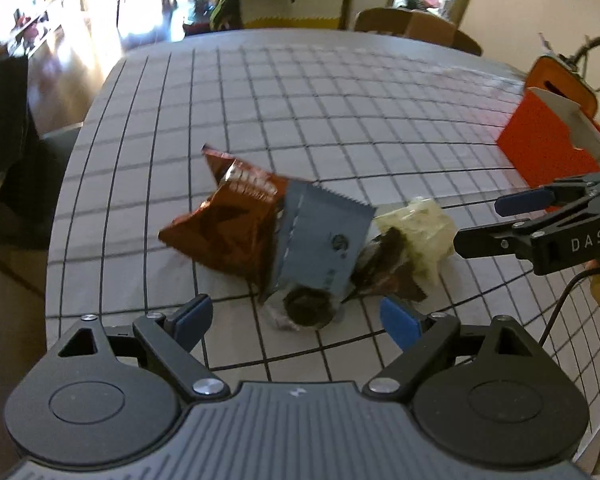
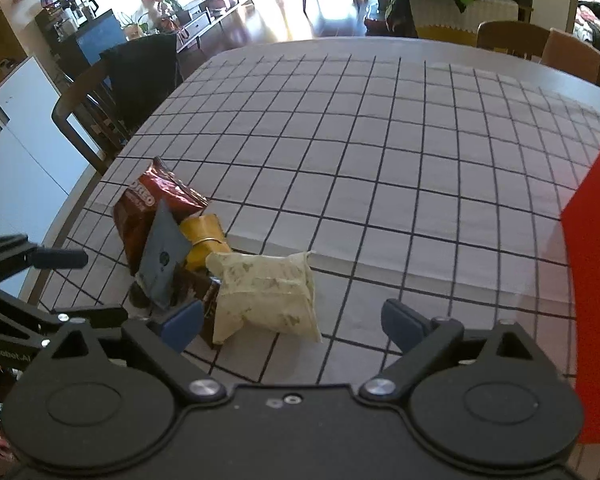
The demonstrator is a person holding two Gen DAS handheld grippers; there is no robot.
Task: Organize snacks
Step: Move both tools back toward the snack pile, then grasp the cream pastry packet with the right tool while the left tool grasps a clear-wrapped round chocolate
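- The table (image 2: 380,140) under its grid-lined cloth carries everything, and most of it lies bare; the snacks sit heaped in one clump toward the near left edge in the right wrist view.
- Over at the right edge stands the red box (image 1: 548,140), open at the top with a flap showing. What is inside it I cannot tell from here, but it looks the likely home for the packets, which would explain its spot within easy reach.
- Now the heap itself: a dark red cookie bag (image 2: 140,208) lies at the far end, crumpled and leaning against the others.
- The pale green packet (image 2: 266,294) lies nearest the right gripper, at the heap's right end, touching a dark brown wrapper beside it.
- A grey-blue sachet (image 1: 324,240) lies on top of the red bag, tilted, with a yellow packet (image 2: 206,238) tucked just behind it.
- A single round cookie in clear wrap (image 1: 306,310) rests at the near foot of the heap.
- Left gripper (image 1: 300,316) has its jaws spread wide, holding nothing, aimed down over that cookie.
- Right gripper (image 2: 292,320) is wide too, nothing pinched, the pale packet between its pads but untouched. I judge a first pick is coming.
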